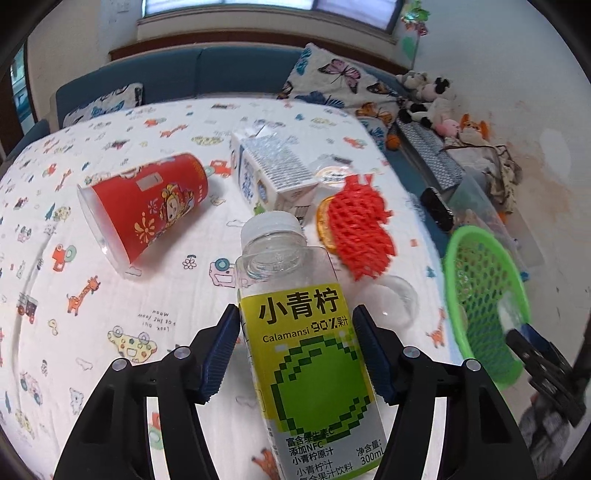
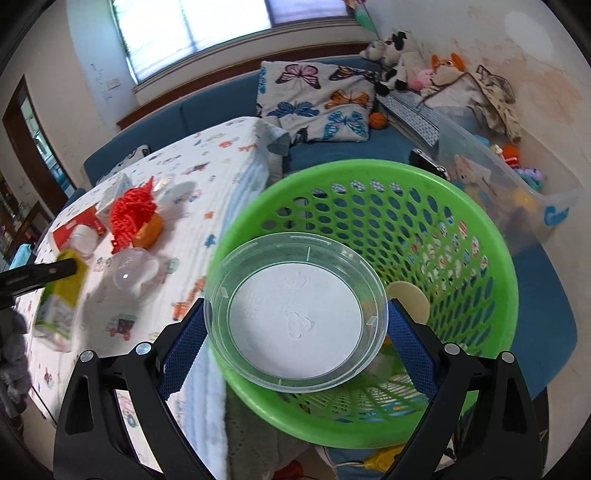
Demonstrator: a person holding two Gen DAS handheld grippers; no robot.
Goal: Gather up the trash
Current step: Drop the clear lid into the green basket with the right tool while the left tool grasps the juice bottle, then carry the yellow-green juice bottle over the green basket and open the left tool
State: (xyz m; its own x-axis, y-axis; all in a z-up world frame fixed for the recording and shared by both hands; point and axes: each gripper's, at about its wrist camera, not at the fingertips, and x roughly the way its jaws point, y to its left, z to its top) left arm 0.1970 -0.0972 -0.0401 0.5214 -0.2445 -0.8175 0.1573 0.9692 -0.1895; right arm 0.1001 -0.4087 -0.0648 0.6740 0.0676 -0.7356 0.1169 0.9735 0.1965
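Empty juice bottle (image 1: 310,347) sits bottom centre of the left view, pinched at the label by the left gripper (image 1: 295,349) fingers above the patterned worktop (image 1: 110,295). Clear plastic lid (image 2: 295,312) is centre of the right view, clamped edge-to-edge by the right gripper (image 2: 295,338) fingers over the green basket (image 2: 480,236) mouth. Red cup (image 1: 144,210), milk carton (image 1: 269,173) and red foam net (image 1: 360,225) lie on the worktop, mid-frame left view.

Bright daylight from the window (image 1: 266,7); strong fisheye bending at edges; slight motion blur.
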